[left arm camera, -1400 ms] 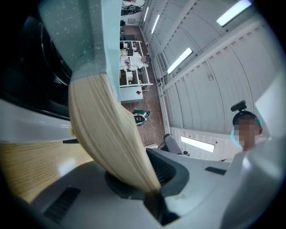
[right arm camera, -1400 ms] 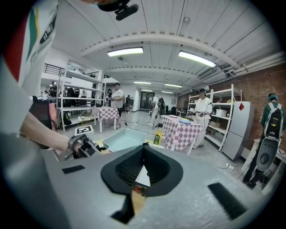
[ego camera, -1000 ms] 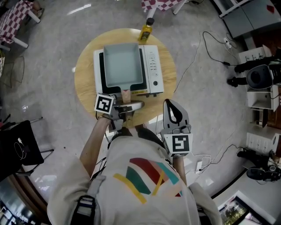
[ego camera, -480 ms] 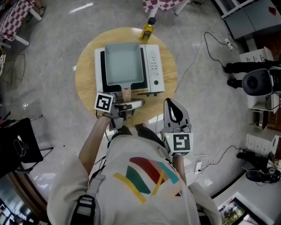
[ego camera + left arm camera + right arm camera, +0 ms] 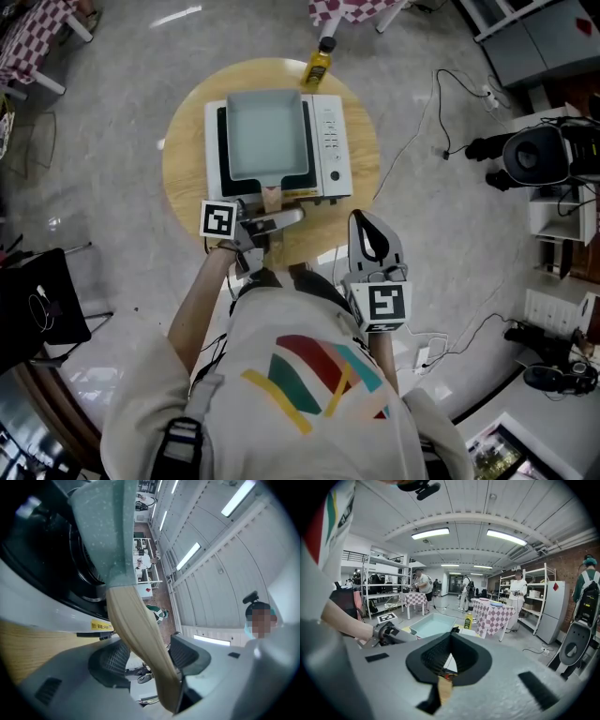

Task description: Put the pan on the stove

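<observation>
A pale green square pan (image 5: pixel 267 136) sits on the white stove (image 5: pixel 330 141) on a round wooden table (image 5: pixel 183 178). Its tan wooden handle (image 5: pixel 271 199) points toward me. My left gripper (image 5: pixel 272 223) is at the table's near edge with the handle (image 5: pixel 136 630) running between its jaws. The jaws are opening, and a gap shows beside the left pad (image 5: pixel 110 660). My right gripper (image 5: pixel 371 242) hangs off the table to the right, shut on nothing, and from its view (image 5: pixel 449 660) the pan (image 5: pixel 433 623) lies ahead.
A yellow bottle (image 5: pixel 317 61) stands at the table's far edge, behind the stove. Cables (image 5: pixel 441 103) trail over the floor to the right, toward black equipment (image 5: pixel 534 159). A black case (image 5: pixel 42 309) sits on the left. Checkered tables (image 5: pixel 492 609) and several people stand farther off.
The left gripper has edged slightly toward the stove at the handle. The pan stays flat on the stove. The right gripper has not moved.
</observation>
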The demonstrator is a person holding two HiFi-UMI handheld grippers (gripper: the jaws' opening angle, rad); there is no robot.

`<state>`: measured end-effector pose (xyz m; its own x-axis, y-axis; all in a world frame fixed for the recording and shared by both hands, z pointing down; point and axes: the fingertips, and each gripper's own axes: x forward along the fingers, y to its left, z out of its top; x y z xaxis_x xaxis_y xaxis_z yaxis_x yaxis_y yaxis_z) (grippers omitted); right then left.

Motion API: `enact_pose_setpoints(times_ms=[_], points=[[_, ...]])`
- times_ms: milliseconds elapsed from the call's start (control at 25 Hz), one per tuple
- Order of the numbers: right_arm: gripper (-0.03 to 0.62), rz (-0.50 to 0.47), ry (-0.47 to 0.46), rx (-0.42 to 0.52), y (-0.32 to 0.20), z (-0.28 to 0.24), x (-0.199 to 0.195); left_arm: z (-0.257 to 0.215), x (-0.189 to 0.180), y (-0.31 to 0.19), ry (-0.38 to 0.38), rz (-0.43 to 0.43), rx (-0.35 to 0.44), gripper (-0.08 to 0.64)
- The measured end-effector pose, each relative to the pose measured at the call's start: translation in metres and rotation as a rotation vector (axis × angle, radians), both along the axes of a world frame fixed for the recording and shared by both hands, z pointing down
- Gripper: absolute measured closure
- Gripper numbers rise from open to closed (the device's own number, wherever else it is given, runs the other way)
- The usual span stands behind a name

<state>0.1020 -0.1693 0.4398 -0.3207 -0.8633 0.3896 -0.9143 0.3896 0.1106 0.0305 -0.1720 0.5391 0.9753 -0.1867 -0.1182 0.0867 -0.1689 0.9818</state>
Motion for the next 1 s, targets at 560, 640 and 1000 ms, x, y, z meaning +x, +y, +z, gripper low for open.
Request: enact_pose_setpoints(times_ms=[560,640,1000], points=[[0.594,-0.109,-0.005,-0.014,-0.011,0.004,-0.026,0.008,-0.059,0.004,-0.029,-0.157,-0.038,0.299],[0.594,-0.135,-0.009,-0.015,-0.014,0.006,-0.033,0.013,-0.072,0.003,-0.075,-0.192,-0.025,0.299],[0.594,-0.238,-0.030,0.057,-0.039,-0.014,-0.064,-0.017,-0.135,-0.039,-0.425,-0.341,0.278,0.316]])
